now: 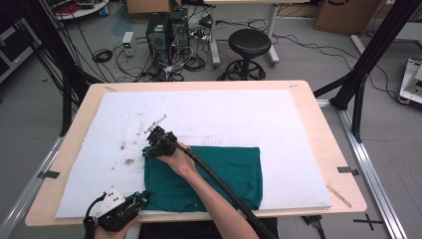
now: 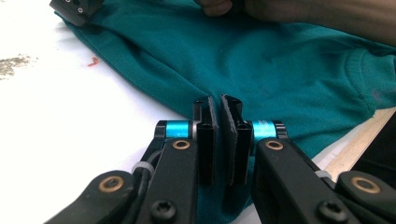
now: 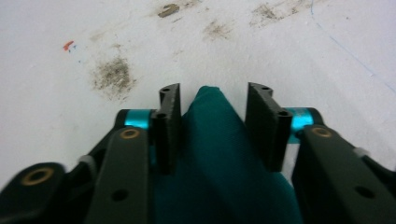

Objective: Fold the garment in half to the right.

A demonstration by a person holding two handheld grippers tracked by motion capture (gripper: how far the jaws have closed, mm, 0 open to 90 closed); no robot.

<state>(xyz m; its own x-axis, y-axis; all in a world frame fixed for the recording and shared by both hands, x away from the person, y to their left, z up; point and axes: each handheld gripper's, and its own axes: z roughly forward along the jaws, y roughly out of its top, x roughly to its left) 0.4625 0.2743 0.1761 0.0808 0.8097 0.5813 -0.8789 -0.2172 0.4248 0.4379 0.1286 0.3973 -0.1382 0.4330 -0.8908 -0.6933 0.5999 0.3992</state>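
Right gripper view: the right gripper (image 3: 214,109) has its fingers (image 3: 169,109) apart with a corner of the teal shirt (image 3: 219,154) rising between them; the left pad looks to brush the cloth, the right one stands clear, so there is no firm pinch yet.
Left gripper view: the left gripper (image 2: 218,116) has its fingers (image 2: 207,140) together, clamped on the near edge of the shirt (image 2: 261,60).
Why held so: judging by the two grips, the left one pins the near left corner while the right one goes for the far left corner, likely to lift or fold that side.
Shirt's place: folded flat on the white sheet (image 1: 224,109), near the table's (image 1: 318,119) front edge.
Beyond: dirt smudges (image 3: 112,74) mark the sheet just past the right fingers.
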